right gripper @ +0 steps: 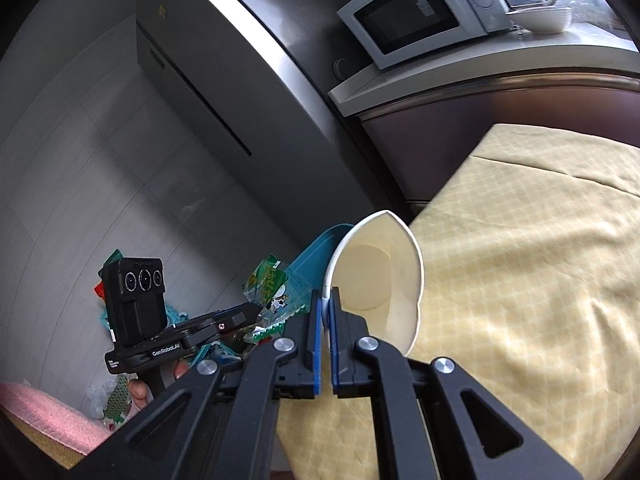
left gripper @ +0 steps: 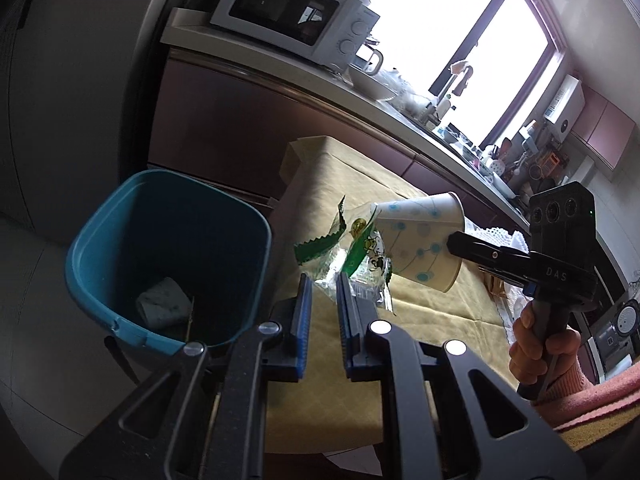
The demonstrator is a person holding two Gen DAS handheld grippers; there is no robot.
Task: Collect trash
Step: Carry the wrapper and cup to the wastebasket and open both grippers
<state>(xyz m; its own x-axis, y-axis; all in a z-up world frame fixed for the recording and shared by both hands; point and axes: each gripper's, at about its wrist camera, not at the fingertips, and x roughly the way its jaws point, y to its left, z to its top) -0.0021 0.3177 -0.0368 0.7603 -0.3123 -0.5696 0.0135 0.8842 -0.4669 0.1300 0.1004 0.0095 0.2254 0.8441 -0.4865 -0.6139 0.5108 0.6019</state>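
My left gripper is shut on a crinkled clear wrapper with green print, held just right of the teal trash bin. The bin stands on the floor beside the table and has a crumpled white paper at its bottom. My right gripper is shut on the rim of a white paper cup, squashing the rim to an oval. In the left wrist view the dotted cup hangs over the table corner in the right gripper. The right wrist view shows the left gripper with the wrapper near the bin.
A table under a yellow quilted cloth lies right of the bin. Behind stand a steel fridge, a microwave on a counter and a cluttered worktop below a window. A hand in a pink sleeve grips the right handle.
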